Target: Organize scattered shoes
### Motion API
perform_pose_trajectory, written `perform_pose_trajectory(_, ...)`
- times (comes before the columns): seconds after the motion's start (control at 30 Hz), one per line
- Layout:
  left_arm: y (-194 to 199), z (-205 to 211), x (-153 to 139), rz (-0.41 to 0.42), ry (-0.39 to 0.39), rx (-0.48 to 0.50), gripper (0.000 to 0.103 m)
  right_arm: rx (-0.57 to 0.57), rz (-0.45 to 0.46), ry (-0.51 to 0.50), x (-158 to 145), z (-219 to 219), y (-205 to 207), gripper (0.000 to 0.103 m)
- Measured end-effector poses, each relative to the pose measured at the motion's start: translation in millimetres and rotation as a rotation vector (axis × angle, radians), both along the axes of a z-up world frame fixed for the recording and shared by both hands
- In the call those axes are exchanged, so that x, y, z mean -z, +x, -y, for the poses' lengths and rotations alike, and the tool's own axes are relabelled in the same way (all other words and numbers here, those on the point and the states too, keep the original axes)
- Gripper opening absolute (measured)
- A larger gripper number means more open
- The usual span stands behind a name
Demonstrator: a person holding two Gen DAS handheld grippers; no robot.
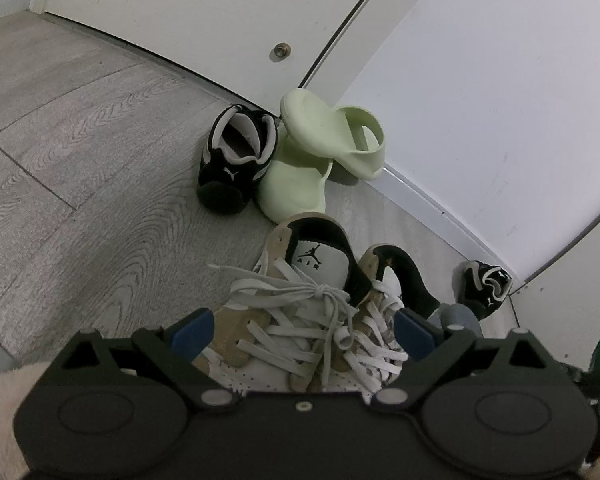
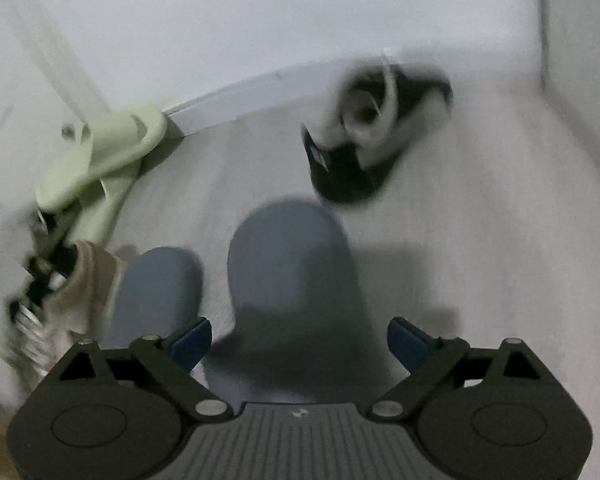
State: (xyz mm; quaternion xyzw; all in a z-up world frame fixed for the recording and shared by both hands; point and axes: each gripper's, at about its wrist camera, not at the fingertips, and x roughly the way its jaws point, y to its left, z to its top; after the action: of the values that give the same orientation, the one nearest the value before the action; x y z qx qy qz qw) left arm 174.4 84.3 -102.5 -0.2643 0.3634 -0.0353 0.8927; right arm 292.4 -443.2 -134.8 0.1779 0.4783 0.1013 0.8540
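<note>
A pair of tan and white laced sneakers [image 1: 300, 320] lies on the floor directly between the spread blue pads of my left gripper [image 1: 302, 332], which is open. Beyond them stand a black sneaker [image 1: 236, 164] and two pale green slides [image 1: 296, 184], one slide leaning on the other. A second black sneaker [image 1: 486, 284] sits by the wall at right. The right wrist view is blurred. There, my right gripper [image 2: 300, 340] is open over a grey slipper [image 2: 292, 264], with its mate [image 2: 160, 288] to the left. A black sneaker [image 2: 364, 140] lies on its side further ahead.
Grey wood-look floor [image 1: 80, 168] runs up to a white door [image 1: 204, 8] carrying a round metal fitting [image 1: 282, 51], and a white wall with baseboard [image 1: 440, 208] on the right. The green slides [image 2: 104, 152] and a tan sneaker [image 2: 80, 280] crowd the right view's left side.
</note>
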Motion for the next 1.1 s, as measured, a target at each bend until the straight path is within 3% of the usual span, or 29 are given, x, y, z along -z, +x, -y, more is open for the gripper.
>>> perform_pose_trajectory(0.33, 0, 1, 0, 0.001, 0.015, -0.004, 0.098, 0.027, -0.125, 0.050, 4, -28, -11, 0.097)
perform_pose_trajectory(0.5, -1, 1, -1, 0.006, 0.018, -0.001, 0.098, 0.152, -0.213, 0.033, 8, -56, -26, 0.097)
perform_pose_trajectory(0.63, -3, 1, -2, 0.010, 0.020, -0.002, 0.098, 0.180, -0.216, -0.003, 7, -66, -31, 0.097)
perform_pose_trajectory(1.1, -3, 6, -4, 0.005, 0.049, 0.000, 0.098, 0.118, -0.203, 0.007, 4, -84, -34, 0.097)
